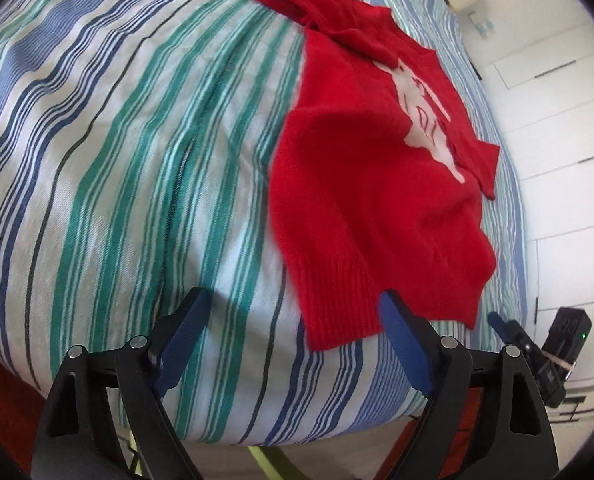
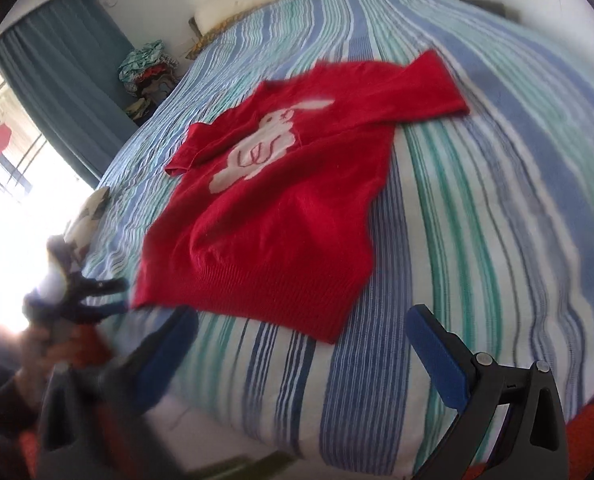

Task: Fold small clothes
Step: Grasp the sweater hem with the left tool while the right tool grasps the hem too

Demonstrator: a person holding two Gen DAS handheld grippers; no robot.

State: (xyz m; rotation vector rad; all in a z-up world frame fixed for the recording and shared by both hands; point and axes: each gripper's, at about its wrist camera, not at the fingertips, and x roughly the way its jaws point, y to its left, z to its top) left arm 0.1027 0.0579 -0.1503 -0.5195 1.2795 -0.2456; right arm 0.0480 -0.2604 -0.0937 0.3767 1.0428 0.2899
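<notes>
A red sweater (image 1: pixel 377 184) lies flat on the bed (image 1: pixel 137 160); the left tool (image 1: pixel 293 312) and right tool (image 2: pixel 301 328) both gape wide, holding nothing.

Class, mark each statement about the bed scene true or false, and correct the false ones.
1. The red sweater lies spread on the striped bedspread. True.
2. The sweater has a white rabbit design on its front. True.
3. The left gripper is clamped on the sweater's hem. False: its fingers stand open, holding nothing.
4. The sweater is already folded into a neat square. False: it lies open, only the sleeves partly turned in.
5. The right gripper is open. True.
</notes>
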